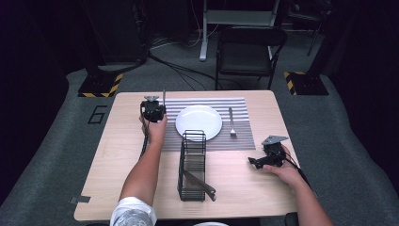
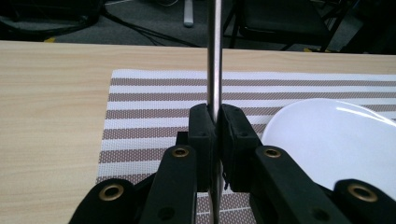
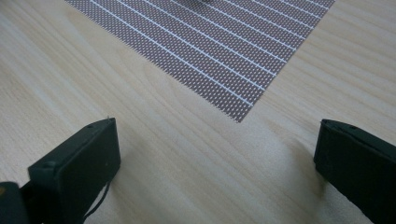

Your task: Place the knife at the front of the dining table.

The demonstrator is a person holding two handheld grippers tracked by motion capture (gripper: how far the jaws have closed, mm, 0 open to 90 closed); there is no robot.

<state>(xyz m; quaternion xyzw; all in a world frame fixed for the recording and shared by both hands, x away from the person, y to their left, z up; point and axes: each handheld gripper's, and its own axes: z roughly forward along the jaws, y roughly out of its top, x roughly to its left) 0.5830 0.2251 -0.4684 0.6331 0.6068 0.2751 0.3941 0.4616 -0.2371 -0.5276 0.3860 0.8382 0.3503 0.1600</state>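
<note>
My left gripper (image 1: 154,111) (image 2: 214,115) is shut on a thin metal utensil (image 2: 214,56) (image 1: 163,98), which stands upright over the left end of the striped placemat (image 2: 154,100) (image 1: 244,136); I cannot tell which utensil it is. A white plate (image 1: 198,121) (image 2: 336,140) sits on the mat just to its right. To the right of the plate lies a fork (image 1: 231,122). My right gripper (image 1: 256,161) (image 3: 217,154) is open and low over the bare wood, near the mat's front right corner (image 3: 240,116).
A black wire basket (image 1: 193,162) stands in front of the plate with a dark-handled knife (image 1: 201,184) lying in it. The wooden table (image 1: 122,155) ends close to the right hand. A folding chair (image 1: 249,52) stands behind the table.
</note>
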